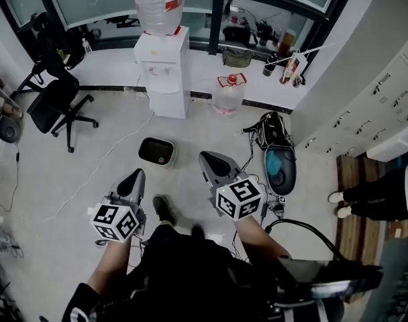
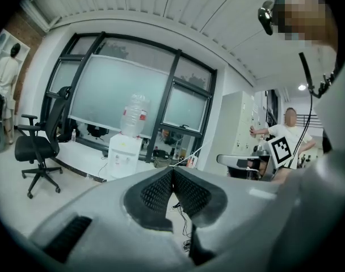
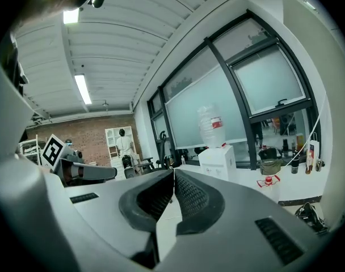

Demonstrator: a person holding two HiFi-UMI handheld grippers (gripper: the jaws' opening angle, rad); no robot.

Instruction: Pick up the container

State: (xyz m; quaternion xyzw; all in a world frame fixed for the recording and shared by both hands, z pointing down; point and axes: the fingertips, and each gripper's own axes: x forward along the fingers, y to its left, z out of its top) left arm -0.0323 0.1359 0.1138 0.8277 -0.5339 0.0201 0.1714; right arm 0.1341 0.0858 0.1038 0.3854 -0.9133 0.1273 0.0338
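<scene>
As left claw (image 1: 137, 174) and right claw (image 1: 205, 157) hover pressed together, open floor (image 1: 103, 154) rings the container (image 1: 150, 158)

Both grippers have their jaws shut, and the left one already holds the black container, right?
Not quite. The left gripper and right gripper are shut, but on nothing, per each gripper view; the black container sits on the floor in the head view.

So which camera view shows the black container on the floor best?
The head view: the black container sits in full view on the floor, seen from above. Neither the left nor the right gripper view shows it at all.
</scene>
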